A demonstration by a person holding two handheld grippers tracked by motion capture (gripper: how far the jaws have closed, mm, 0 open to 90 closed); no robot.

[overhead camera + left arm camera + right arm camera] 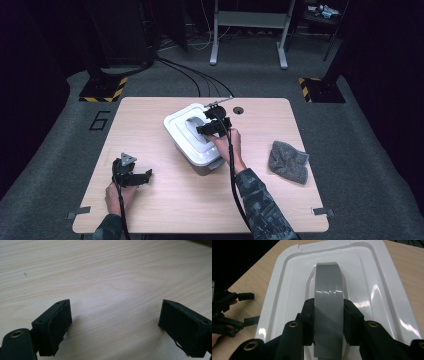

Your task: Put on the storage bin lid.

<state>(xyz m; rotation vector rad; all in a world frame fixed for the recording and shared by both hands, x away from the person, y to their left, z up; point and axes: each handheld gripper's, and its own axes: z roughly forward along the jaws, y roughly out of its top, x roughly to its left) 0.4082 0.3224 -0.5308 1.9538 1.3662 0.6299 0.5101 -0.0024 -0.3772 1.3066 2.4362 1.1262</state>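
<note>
The right claw [328, 320] is clamped on the grey handle [328, 302] of a white bin lid [387, 290], its jaws pressing the handle from either side. The left claw [115, 325] rests low over bare table [105, 272], jaws wide apart. A grey cloth [288, 161] lies well right of the right claw.

A crumpled grey cloth [288, 161] lies on the wooden table [165, 200], well apart from everything else.
</note>
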